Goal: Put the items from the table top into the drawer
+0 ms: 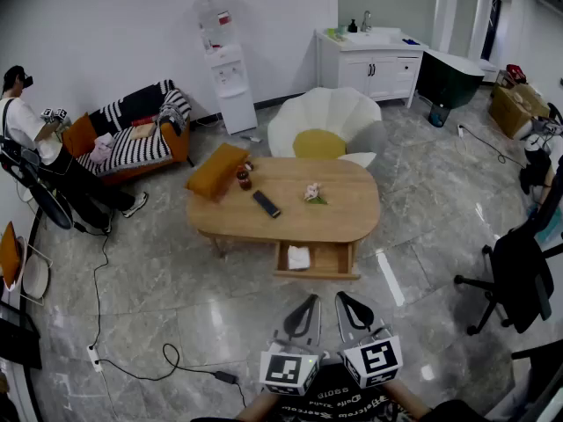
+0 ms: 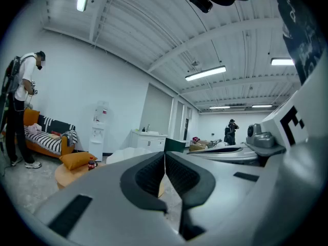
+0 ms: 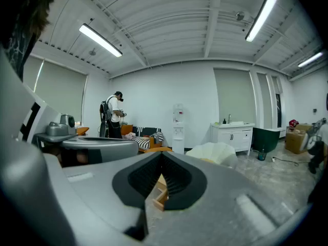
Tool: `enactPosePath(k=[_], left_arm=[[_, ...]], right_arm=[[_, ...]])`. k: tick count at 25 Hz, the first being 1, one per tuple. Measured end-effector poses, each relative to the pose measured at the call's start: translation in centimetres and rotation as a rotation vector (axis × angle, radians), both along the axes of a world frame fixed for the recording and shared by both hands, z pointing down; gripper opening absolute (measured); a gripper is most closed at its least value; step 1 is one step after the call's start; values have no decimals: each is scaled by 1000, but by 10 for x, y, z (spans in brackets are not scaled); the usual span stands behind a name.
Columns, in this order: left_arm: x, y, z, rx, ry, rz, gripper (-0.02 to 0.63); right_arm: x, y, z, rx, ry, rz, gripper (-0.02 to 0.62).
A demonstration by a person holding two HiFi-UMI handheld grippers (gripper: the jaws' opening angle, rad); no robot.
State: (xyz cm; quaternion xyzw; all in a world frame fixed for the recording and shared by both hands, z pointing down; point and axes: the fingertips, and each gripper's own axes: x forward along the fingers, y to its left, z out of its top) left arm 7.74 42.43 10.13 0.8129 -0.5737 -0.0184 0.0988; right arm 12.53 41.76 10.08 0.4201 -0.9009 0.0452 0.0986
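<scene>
An oval wooden table (image 1: pixel 352 218) stands in mid-room. On its top lie an orange cushion (image 1: pixel 215 170), a small red bottle (image 1: pixel 244 178), a black remote (image 1: pixel 266 204) and a small pink-and-green item (image 1: pixel 313 193). The drawer (image 1: pixel 334 260) in the table's front is pulled out, with a white item (image 1: pixel 299 258) inside. My left gripper (image 1: pixel 310 300) and right gripper (image 1: pixel 344 298) hover side by side over the floor, well short of the table, both shut and empty. The left gripper (image 2: pixel 165 155) looks toward the cushion (image 2: pixel 77 159) and bottle (image 2: pixel 91 164). Just past the right gripper (image 3: pixel 162 156) shows the drawer (image 3: pixel 160 195).
A white shell chair (image 1: pixel 325 123) stands behind the table, with a striped sofa (image 1: pixel 132 139) and a person (image 1: pixel 31 134) at the left. A water dispenser (image 1: pixel 227 64) and sink cabinet (image 1: pixel 374 64) line the far wall. A black office chair (image 1: pixel 519 275) is at right; a cable (image 1: pixel 132 367) crosses the floor.
</scene>
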Motion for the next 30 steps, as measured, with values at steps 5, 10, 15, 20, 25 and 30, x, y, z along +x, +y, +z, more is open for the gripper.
enactPosePath(k=[5, 10, 15, 20, 25, 30], left_arm=[[4, 0, 0, 28, -23, 9, 12], [5, -5, -9, 49, -43, 9, 12], [-2, -12, -13, 70, -85, 13, 12], [-5, -25, -6, 59, -66, 16, 12], [-3, -43, -6, 55, -84, 43, 12], [-11, -69, 8, -4, -87, 43, 11]], right_arm=[[-3, 0, 0, 39, 1, -11, 2], [-5, -4, -4, 42, -35, -9, 3], [-10, -12, -5, 39, -62, -1, 3], [-11, -24, -4, 43, -61, 0, 3], [-10, -39, 2, 25, -57, 15, 3], [-18, -61, 15, -38, -32, 17, 3]])
